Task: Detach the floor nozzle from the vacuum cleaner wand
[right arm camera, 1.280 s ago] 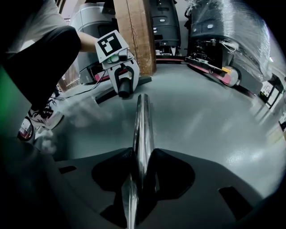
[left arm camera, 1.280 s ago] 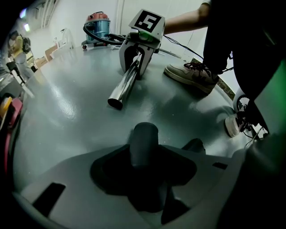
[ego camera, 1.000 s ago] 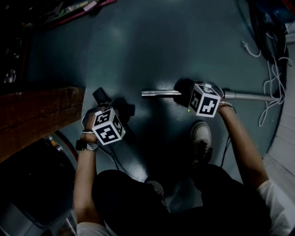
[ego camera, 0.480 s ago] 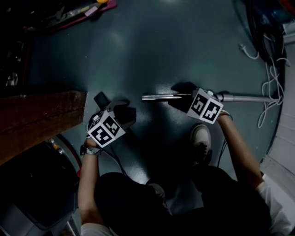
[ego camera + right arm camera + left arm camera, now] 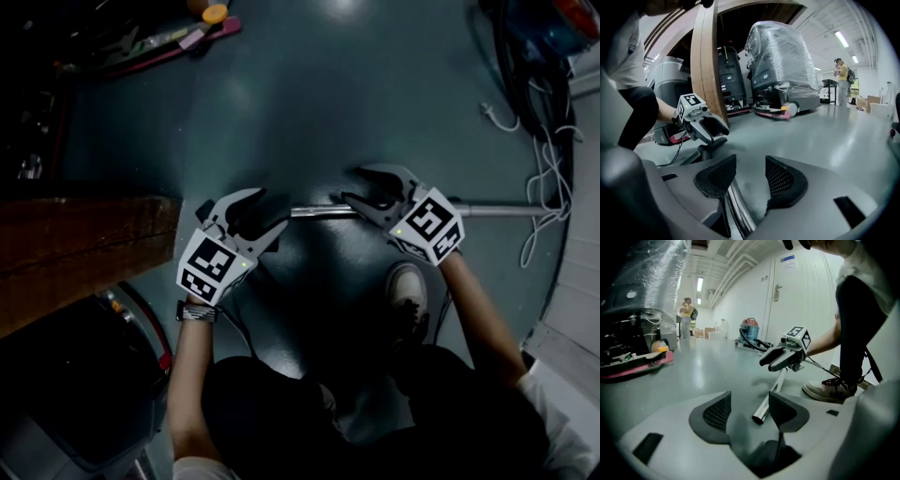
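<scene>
The silver wand lies flat on the grey-green floor, its free end bare and apart from the nozzle. The black floor nozzle sits on the floor under my left gripper and is mostly hidden in the head view. The left gripper is open and has just been opening; nothing is between its pads, and the wand's end lies beyond them. My right gripper hovers over the wand, also open after just opening. In the right gripper view the wand passes below the left pad, untouched.
A wooden board stands at the left with a grey bin below it. Loose cables run along the right. The person's shoe is beside the wand. A plastic-wrapped machine and a distant person are further off.
Both grippers have risen off the floor and tilted up. Their jaws have spread wide, the left off the nozzle and the right off the wand, which stays lying on the floor.
</scene>
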Motion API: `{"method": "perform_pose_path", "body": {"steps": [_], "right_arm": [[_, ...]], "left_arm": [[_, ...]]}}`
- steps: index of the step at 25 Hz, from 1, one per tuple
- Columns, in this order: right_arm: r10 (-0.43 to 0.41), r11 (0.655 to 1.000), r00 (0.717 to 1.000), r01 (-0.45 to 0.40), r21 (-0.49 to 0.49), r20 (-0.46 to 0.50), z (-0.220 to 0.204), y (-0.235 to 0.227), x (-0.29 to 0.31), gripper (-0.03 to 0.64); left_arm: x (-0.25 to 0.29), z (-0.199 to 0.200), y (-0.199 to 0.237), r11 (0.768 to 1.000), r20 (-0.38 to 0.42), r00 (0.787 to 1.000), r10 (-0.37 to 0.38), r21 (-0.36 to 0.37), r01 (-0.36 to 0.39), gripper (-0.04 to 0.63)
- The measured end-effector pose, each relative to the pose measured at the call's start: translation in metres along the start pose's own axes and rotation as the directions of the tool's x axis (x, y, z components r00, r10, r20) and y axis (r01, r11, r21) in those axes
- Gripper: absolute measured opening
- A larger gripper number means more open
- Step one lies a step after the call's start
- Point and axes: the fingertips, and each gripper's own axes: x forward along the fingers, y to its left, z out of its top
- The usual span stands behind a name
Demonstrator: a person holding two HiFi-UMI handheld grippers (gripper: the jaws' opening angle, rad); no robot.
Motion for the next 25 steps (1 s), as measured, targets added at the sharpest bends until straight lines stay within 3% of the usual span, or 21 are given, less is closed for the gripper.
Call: {"method": "perform_pose_path", "body": {"steps": [4,9,14,18,23,25], "right_arm": [[-0.077,0.997,0.994,0.077,0.001,0.072,0.031,-0.014,-0.009,0.197],[-0.118,0.987,0.987,0.129,-0.101,0.109,0.064,-0.015,-0.015,0.143],[-0.143,0.967,0.977,0.172,-0.189,0.158,0.098,-0.011,-0.023,0.1],[-0.157,0.949,0.961,0.211,-0.233,0.228,0.13,-0.005,-0.033,0.067],[-0.174,0.941,0.935,0.251,-0.229,0.309,0.168,0.001,-0.049,0.054],[-0.176,0.938,0.927,0.26,-0.23,0.331,0.18,0.003,-0.055,0.048]], "left_arm": [[-0.008,0.035,0.016,0.994,0.108,0.988,0.109,-0.001,-0.11,0.234],[-0.025,0.077,0.029,0.978,0.218,0.954,0.207,-0.012,-0.21,0.182],[-0.045,0.112,0.036,0.951,0.302,0.904,0.301,-0.025,-0.308,0.104],[-0.065,0.141,0.035,0.938,0.372,0.868,0.329,-0.027,-0.344,0.077],[-0.097,0.168,0.041,0.876,0.405,0.806,0.433,0.02,-0.481,0.016],[-0.103,0.173,0.039,0.855,0.406,0.794,0.452,0.055,-0.515,0.003]]}}
